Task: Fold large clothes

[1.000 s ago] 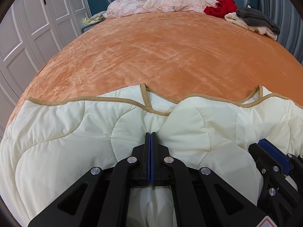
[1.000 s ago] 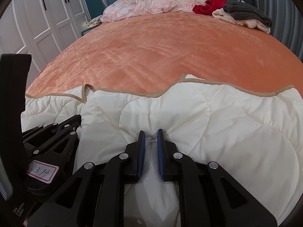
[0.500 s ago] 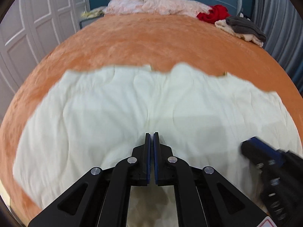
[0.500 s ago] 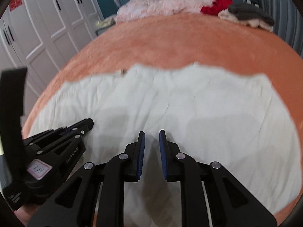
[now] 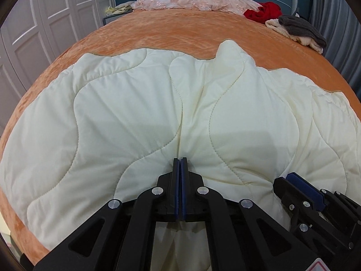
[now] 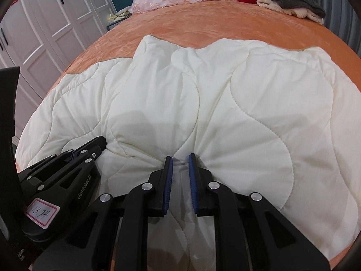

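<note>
Left gripper [image 5: 180, 164]: nearest the camera; its blue pads are pressed tight together on a pinched fold of the cream quilt's near edge, with cloth gathered into pleats at the tips and hanging down behind them.
Right gripper [image 6: 180, 162]: just beside the left one, on its right; jaws narrowly parted and easing closed, clamped on a bunched ridge of the same near edge, which fills the gap between the pads.
Cream quilt [image 5: 126, 117]: quilted in wavy stitch lines, it starts at both grippers and spreads away from them over the bed; creases fan out from each grip point.
Quilt's long axis: runs side to side across the bed, crosswise to the line the grippers point along; its far edge is uneven, with a raised peak [image 5: 226, 47] near the middle.
Orange bedspread [image 5: 180, 29]: bare beyond the quilt's far edge and at both sides.
Far end of bed: a pink lacy garment [image 5: 191, 1], a red garment [image 5: 264, 11] and a grey knit on a cream one [image 5: 300, 28], well apart from the quilt.
Left side: white wardrobe doors [image 5: 54, 18].
</note>
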